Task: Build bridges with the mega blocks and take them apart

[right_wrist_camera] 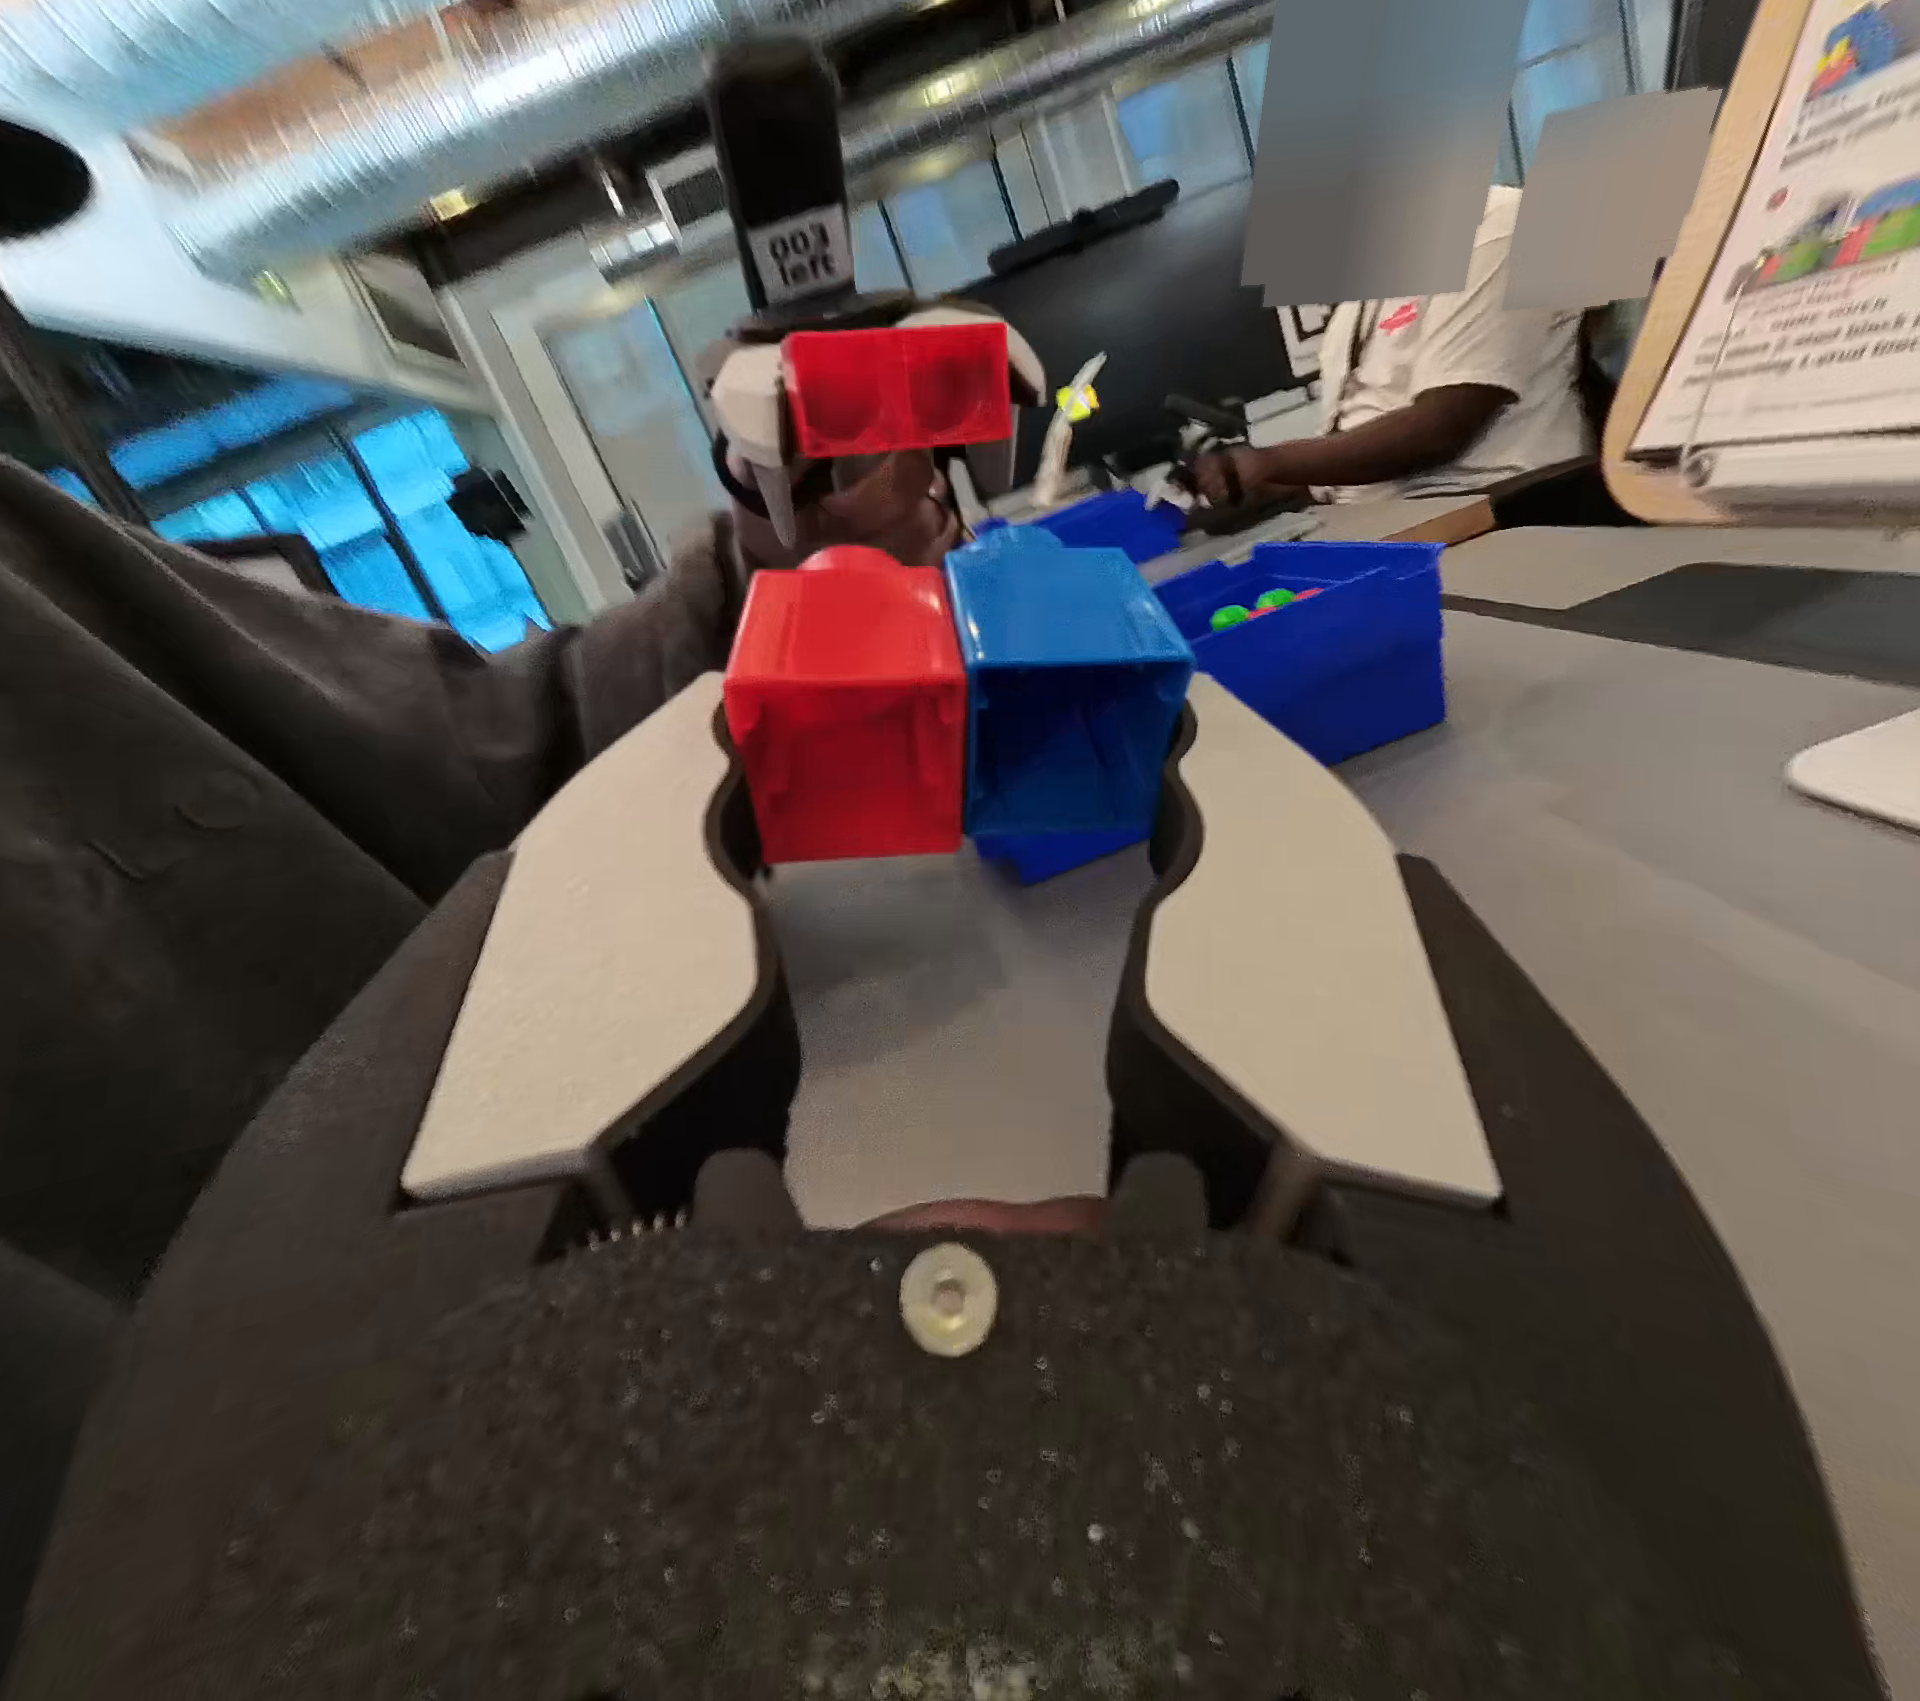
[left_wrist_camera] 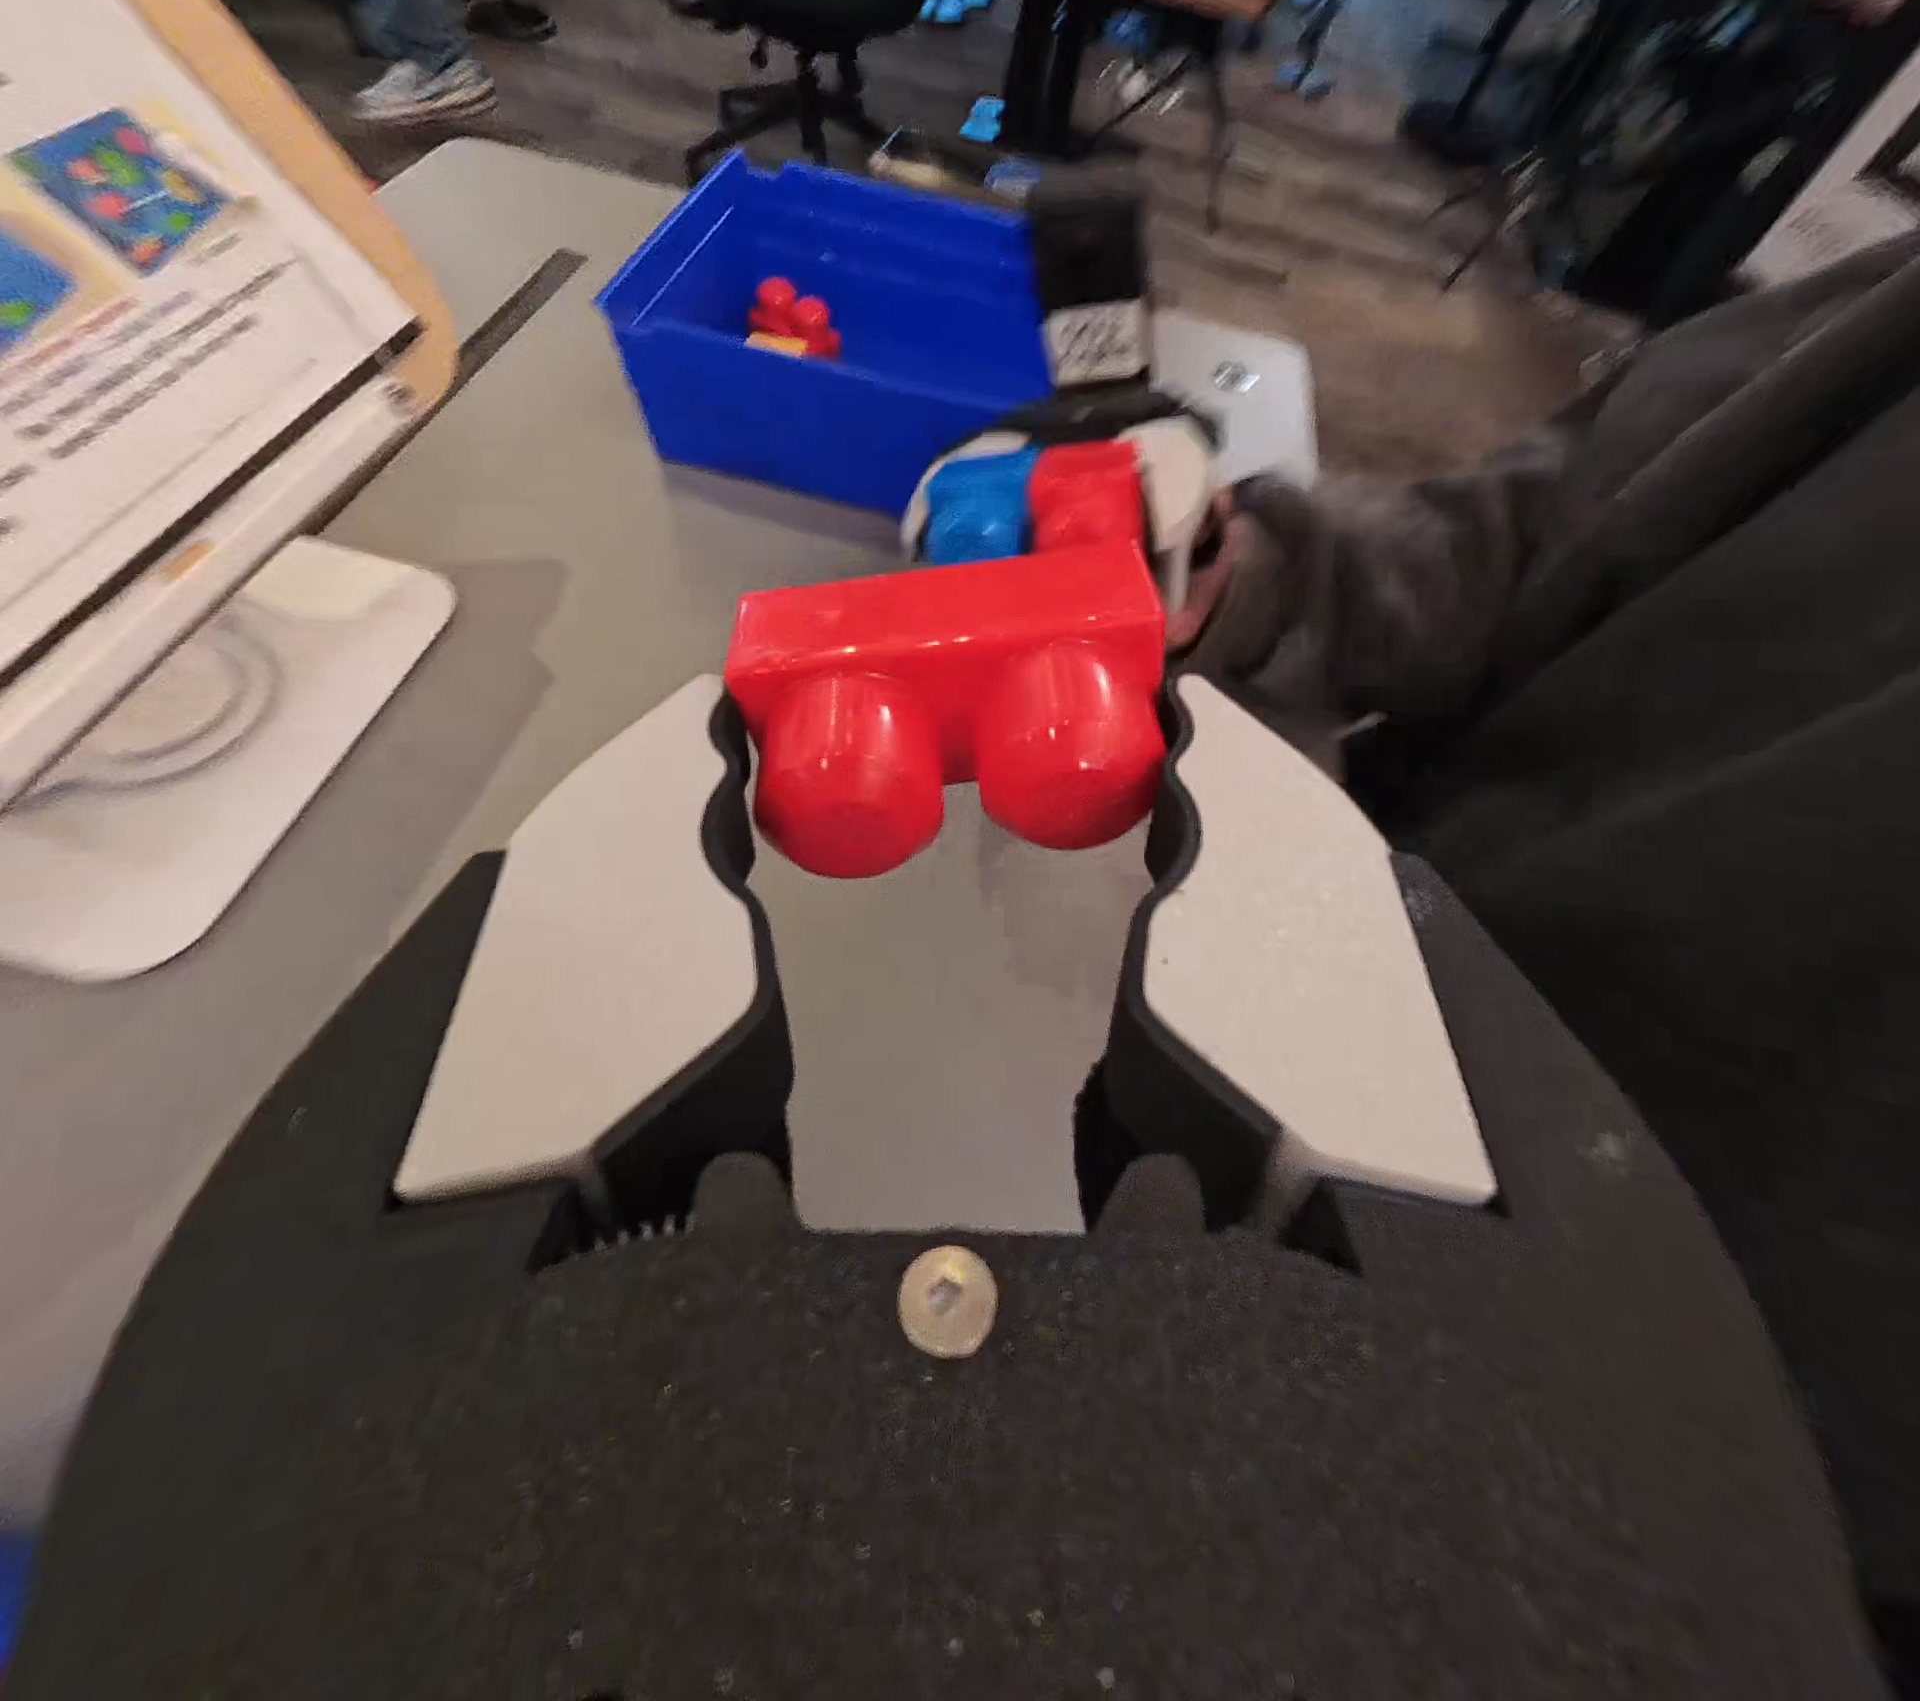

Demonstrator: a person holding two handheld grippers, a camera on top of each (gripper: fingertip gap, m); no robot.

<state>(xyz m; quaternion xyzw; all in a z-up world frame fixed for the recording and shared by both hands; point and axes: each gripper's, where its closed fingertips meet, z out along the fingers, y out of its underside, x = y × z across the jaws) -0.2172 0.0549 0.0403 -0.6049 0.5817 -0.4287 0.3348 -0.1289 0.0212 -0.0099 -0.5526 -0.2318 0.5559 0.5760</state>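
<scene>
We hold the left hand-held gripper (left_wrist_camera: 951, 758) closed on a red two-stud block (left_wrist_camera: 945, 695), its studs pointing back at the camera, raised over the grey tabletop (left_wrist_camera: 582, 467). At about one o'clock beyond it, the right hand-held gripper (left_wrist_camera: 1049, 498) clamps a small red block (right_wrist_camera: 847, 716) and a blue block (right_wrist_camera: 1070, 695) pressed side by side, both also lifted off the tabletop. In the right wrist view the two-stud block sits at twelve o'clock above that pair, apart from it. A blue bin (left_wrist_camera: 831, 363) with more blocks inside stands on the tabletop at eleven o'clock, and a board with printed sheets (left_wrist_camera: 156, 280) stands at nine o'clock.
</scene>
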